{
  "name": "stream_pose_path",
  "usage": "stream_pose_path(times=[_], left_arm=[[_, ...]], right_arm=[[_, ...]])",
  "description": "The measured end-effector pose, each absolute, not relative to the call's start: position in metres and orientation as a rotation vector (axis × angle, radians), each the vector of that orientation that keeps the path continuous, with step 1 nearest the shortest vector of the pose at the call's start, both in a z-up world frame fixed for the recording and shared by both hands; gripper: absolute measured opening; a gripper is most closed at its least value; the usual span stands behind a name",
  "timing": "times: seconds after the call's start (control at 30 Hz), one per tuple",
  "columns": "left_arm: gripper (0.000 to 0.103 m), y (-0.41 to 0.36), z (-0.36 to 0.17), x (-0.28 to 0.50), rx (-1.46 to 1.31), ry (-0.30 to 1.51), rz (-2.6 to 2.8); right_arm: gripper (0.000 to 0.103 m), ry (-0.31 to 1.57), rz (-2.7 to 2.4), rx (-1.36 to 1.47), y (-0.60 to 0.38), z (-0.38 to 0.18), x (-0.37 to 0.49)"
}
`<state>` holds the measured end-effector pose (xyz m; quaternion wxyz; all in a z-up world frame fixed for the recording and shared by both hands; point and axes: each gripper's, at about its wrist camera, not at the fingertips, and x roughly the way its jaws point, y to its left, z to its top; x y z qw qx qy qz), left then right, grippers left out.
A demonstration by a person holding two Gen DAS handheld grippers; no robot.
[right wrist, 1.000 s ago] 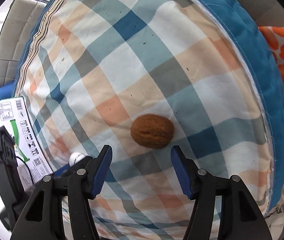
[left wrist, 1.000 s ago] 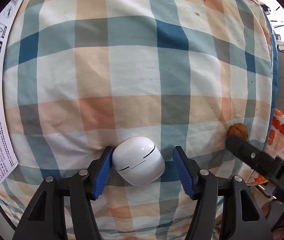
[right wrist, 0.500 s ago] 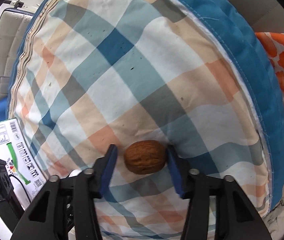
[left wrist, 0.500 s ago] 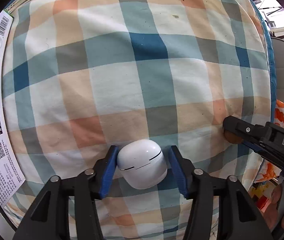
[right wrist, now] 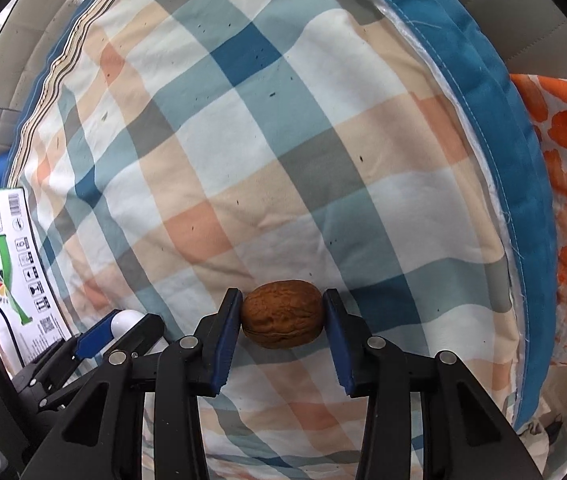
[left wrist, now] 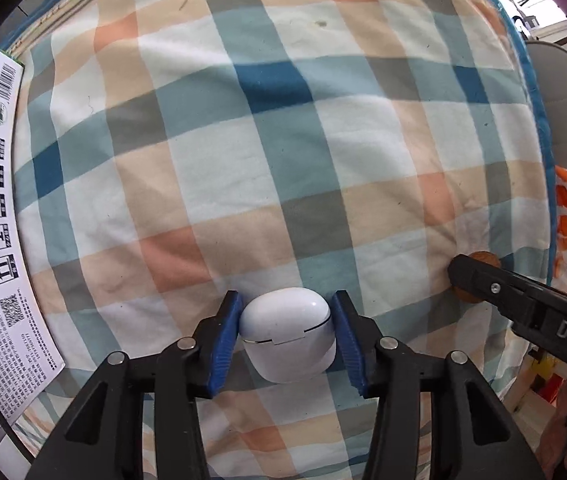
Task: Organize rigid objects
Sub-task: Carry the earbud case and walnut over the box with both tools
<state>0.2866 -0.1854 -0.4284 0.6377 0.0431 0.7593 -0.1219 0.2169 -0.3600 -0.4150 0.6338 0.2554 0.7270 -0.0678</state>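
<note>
Both grippers clamped on small objects over the checked quilt
The earbud case is pinched by the left gripper, the walnut by the right gripper; both should be lifted straight, squeeze kept even, since rounded shells slip

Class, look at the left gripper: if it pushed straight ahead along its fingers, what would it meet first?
The left gripper already has the white earbud case between its pads. Beyond the case, the line likely runs into the checked cushion; nothing else shows there, though depth is unclear.
</note>
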Motion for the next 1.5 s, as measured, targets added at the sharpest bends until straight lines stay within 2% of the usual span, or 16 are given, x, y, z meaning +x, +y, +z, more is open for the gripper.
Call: stream_pose_path(times=[0.13, 0.27, 0.5, 0.53, 0.57, 0.63, 0.73, 0.77, 0.83, 0.87, 0.9, 1.1, 1.13, 1.17, 1.33, 1.5], left_arm=[[0.045, -0.2, -0.431, 0.281, 0.199, 1.714, -0.272], [0.043, -0.209, -0.424, 0.277, 0.157, 1.698, -0.291], [0.04, -0.19, -0.378, 0.269, 0.067, 1.657, -0.379], [0.038, -0.188, -0.373, 0.269, 0.064, 1.648, -0.385], [0.005, -0.187, -0.367, 0.27, 0.071, 1.635, -0.385], [0.0, -0.18, -0.358, 0.278, 0.062, 1.629, -0.398], [0.001, -0.169, -0.364, 0.285, 0.031, 1.63, -0.391], [0.005, -0.163, -0.36, 0.282, 0.018, 1.641, -0.392], [0.026, -0.156, -0.373, 0.281, -0.042, 1.687, -0.42], [0.044, -0.15, -0.384, 0.276, -0.054, 1.698, -0.425], [0.057, -0.151, -0.389, 0.272, -0.062, 1.705, -0.437], [0.058, -0.164, -0.422, 0.255, 0.068, 1.738, -0.396], [0.058, -0.169, -0.418, 0.252, 0.109, 1.698, -0.392], [0.045, -0.174, -0.417, 0.25, 0.148, 1.673, -0.391], [0.044, -0.182, -0.406, 0.239, 0.186, 1.645, -0.434], [0.044, -0.162, -0.367, 0.237, 0.129, 1.581, -0.458]], right_arm=[[0.043, 1.671, -0.159, 0.567, -0.354, -0.42, 0.217], [0.043, 1.666, -0.139, 0.558, -0.345, -0.412, 0.215], [0.043, 1.619, -0.07, 0.504, -0.318, -0.381, 0.211], [0.043, 1.612, -0.057, 0.498, -0.313, -0.376, 0.213], [0.043, 1.603, -0.046, 0.493, -0.307, -0.37, 0.213], [0.043, 1.584, -0.028, 0.465, -0.295, -0.357, 0.216], [0.043, 1.59, -0.051, 0.395, -0.286, -0.349, 0.22], [0.043, 1.592, -0.054, 0.399, -0.285, -0.349, 0.219], [0.043, 1.596, -0.073, 0.394, -0.287, -0.346, 0.216], [0.043, 1.597, -0.078, 0.395, -0.294, -0.344, 0.214], [0.043, 1.603, -0.085, 0.394, -0.295, -0.345, 0.212], [0.043, 1.631, -0.116, 0.423, -0.309, -0.359, 0.196], [0.043, 1.634, -0.122, 0.426, -0.31, -0.362, 0.195], [0.044, 1.635, -0.127, 0.426, -0.311, -0.363, 0.193], [0.043, 1.625, -0.121, 0.437, -0.316, -0.365, 0.186], [0.043, 1.606, -0.089, 0.434, -0.312, -0.352, 0.185]])
